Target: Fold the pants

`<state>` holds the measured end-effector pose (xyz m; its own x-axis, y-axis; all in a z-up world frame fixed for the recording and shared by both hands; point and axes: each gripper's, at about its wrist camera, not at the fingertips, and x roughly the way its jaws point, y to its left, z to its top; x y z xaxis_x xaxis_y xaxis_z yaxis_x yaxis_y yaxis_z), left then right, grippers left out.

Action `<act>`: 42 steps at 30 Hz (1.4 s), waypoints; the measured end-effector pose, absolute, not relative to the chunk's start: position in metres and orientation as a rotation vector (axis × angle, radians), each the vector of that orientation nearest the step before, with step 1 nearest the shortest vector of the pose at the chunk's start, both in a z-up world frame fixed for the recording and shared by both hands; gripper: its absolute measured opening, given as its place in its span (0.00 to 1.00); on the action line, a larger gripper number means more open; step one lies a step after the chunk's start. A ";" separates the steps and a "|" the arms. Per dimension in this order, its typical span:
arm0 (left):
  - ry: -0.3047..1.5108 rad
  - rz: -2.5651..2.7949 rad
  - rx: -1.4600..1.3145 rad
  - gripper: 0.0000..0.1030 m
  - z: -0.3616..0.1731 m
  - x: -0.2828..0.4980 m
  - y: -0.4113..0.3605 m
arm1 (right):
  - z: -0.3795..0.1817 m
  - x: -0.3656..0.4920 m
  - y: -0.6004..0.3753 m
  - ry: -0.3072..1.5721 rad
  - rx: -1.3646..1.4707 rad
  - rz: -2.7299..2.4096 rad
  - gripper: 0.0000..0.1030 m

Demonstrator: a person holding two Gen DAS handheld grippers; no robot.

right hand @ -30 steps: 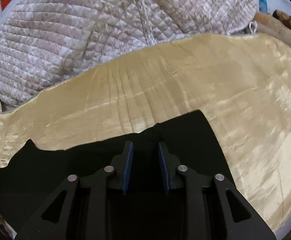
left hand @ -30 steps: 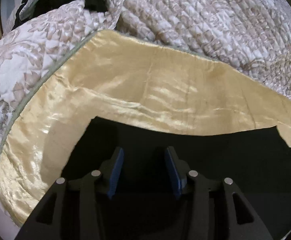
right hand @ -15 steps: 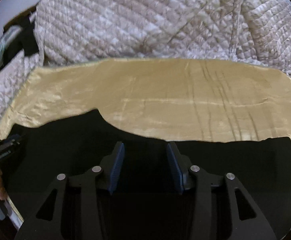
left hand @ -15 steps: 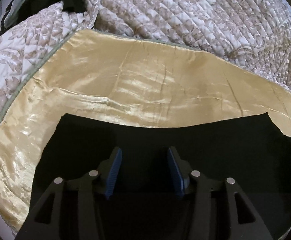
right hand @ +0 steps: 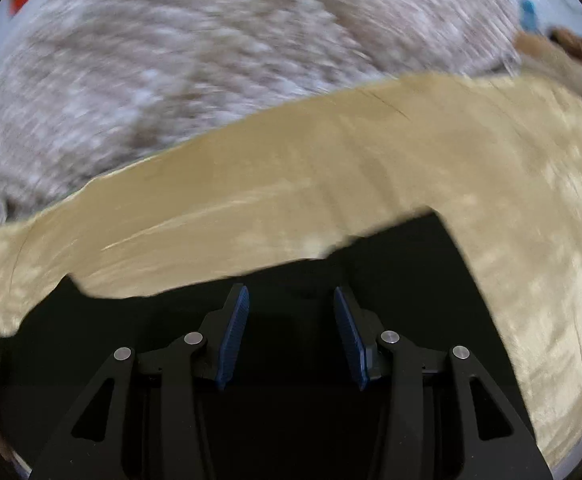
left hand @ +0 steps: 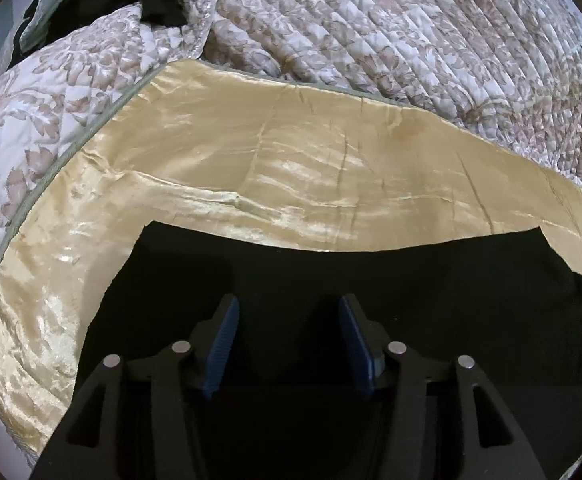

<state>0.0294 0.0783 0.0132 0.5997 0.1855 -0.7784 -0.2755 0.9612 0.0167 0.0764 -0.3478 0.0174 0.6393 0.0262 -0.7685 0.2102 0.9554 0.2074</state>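
The left gripper (left hand: 287, 344) hovers with fingers wide and empty over the black pants (left hand: 411, 292), which lie flat on the gold bedcover (left hand: 251, 168). The right gripper (right hand: 289, 336) is likewise spread, holding nothing — that view is blurred. Soft, limp and light, the pants probably fold best pinched at the corner toward 10 o'clock.

Black pants (left hand: 391, 292), spread flat on shiny gold fabric, far edge straight

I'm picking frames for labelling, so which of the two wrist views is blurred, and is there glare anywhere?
Left wrist view: sharp, with shiny highlights on the gold satin sheet; the black pants show no detail. Right wrist view: motion-smeared across the quilt and sheet, though the right claw itself stays crisp. Both views bulge with fisheye distortion.
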 end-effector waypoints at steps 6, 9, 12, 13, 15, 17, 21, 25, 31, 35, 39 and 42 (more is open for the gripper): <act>0.876 0.244 -0.105 0.54 0.017 0.015 0.072 | 0.031 0.058 -0.335 0.838 0.230 -0.063 0.44; 0.873 0.232 -0.092 0.54 0.017 0.004 0.067 | 0.038 0.037 -0.314 0.791 0.180 -0.001 0.44; 0.866 0.219 -0.086 0.54 0.018 -0.008 0.062 | 0.031 0.008 -0.285 0.774 0.114 0.059 0.44; 0.862 0.212 -0.079 0.54 0.018 -0.012 0.060 | 0.028 0.002 -0.278 0.777 0.102 0.072 0.44; 0.854 0.200 -0.072 0.54 0.018 -0.020 0.055 | 0.019 -0.011 -0.264 0.786 0.074 0.100 0.44; 0.853 0.187 -0.071 0.55 0.017 -0.027 0.051 | 0.007 -0.024 -0.248 0.793 0.027 0.122 0.47; 0.846 0.180 -0.057 0.55 0.017 -0.035 0.050 | 0.000 -0.032 -0.234 0.758 -0.077 0.123 0.60; 0.838 0.184 -0.069 0.55 0.016 -0.044 0.056 | -0.003 -0.035 -0.242 0.751 -0.005 0.143 0.62; 0.810 0.247 -0.143 0.55 0.018 -0.063 0.082 | -0.005 -0.039 -0.236 0.735 -0.036 0.135 0.63; 0.783 0.324 -0.233 0.55 0.018 -0.081 0.114 | -0.005 -0.040 -0.236 0.733 -0.041 0.134 0.63; 0.750 0.364 -0.329 0.56 0.018 -0.106 0.135 | -0.005 -0.039 -0.235 0.734 -0.038 0.133 0.63; 0.735 0.355 -0.426 0.55 0.012 -0.123 0.146 | -0.005 -0.039 -0.236 0.733 -0.039 0.132 0.64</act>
